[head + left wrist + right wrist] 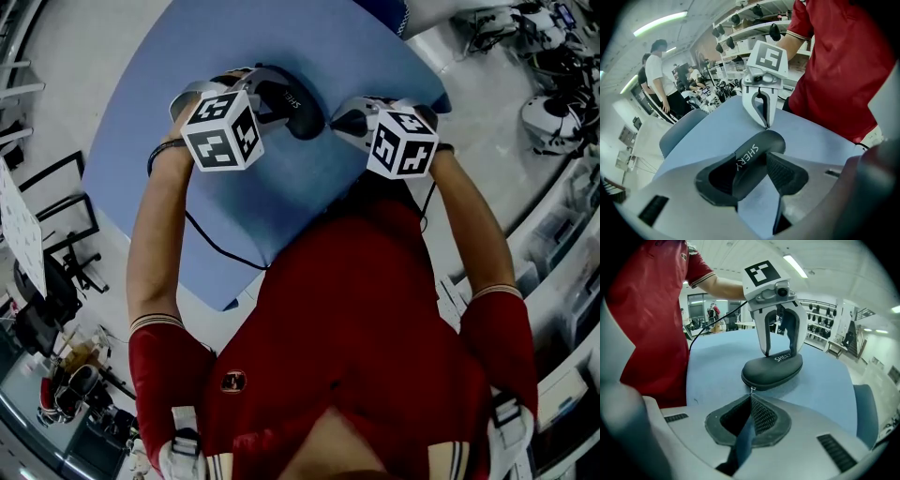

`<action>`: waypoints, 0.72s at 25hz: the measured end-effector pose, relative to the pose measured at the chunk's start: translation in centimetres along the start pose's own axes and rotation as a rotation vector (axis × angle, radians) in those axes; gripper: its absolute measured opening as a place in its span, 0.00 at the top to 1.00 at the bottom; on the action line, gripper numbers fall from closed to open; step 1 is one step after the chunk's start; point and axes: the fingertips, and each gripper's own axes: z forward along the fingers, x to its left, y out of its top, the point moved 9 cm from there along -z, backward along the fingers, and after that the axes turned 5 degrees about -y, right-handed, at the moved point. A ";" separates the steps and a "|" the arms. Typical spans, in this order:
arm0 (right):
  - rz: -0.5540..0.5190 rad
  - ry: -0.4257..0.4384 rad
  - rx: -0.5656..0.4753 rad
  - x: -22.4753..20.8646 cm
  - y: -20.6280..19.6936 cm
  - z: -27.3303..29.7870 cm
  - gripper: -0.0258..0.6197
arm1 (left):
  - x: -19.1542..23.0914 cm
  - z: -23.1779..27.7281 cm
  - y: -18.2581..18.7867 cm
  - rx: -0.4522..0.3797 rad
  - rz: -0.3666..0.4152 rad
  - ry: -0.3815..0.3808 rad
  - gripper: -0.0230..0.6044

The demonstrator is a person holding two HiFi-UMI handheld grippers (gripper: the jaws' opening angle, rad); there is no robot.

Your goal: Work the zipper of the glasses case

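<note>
At the left of the head view, your left gripper [752, 165] points steeply down onto the blue bench [300, 187], its marker cube [222, 131] uppermost and a black cable [220, 246] trailing from it across the bench toward your red shirt. Its fingers [787, 173] are clamped on the dark glasses case [772, 371], one pad on each long side, at the end of the case that carries the white lettering. The case lies flat on the bench between your two grippers, lettered side up, with its two halves together. At its other end, the one facing your right gripper, the small metal zipper pull [752, 389] sticks out from the seam. Your right gripper [751, 397] comes in from the right, also angled downward, and its fingers [761, 416] are pressed together with their tips pinching that pull, just off the case's edge. The two grippers face each other across the case, so each shows in the other's view. Beyond the bench, the left gripper view shows people standing [658, 79] near shelving, and a blue chair [865, 404] sits past the bench's far edge in the right gripper view.
</note>
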 end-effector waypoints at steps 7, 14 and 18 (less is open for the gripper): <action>0.133 -0.090 -0.011 2.5 0.6 0.5 0.96 | -0.3 0.1 -0.2 -0.017 -0.021 0.012 0.65; 0.311 -0.205 -0.020 4.3 1.3 1.1 0.96 | -0.5 0.1 -0.5 -0.048 -0.047 0.037 0.65; 0.430 -0.280 -0.023 5.2 1.7 1.6 0.96 | -0.7 0.2 -0.7 -0.079 -0.067 0.059 0.66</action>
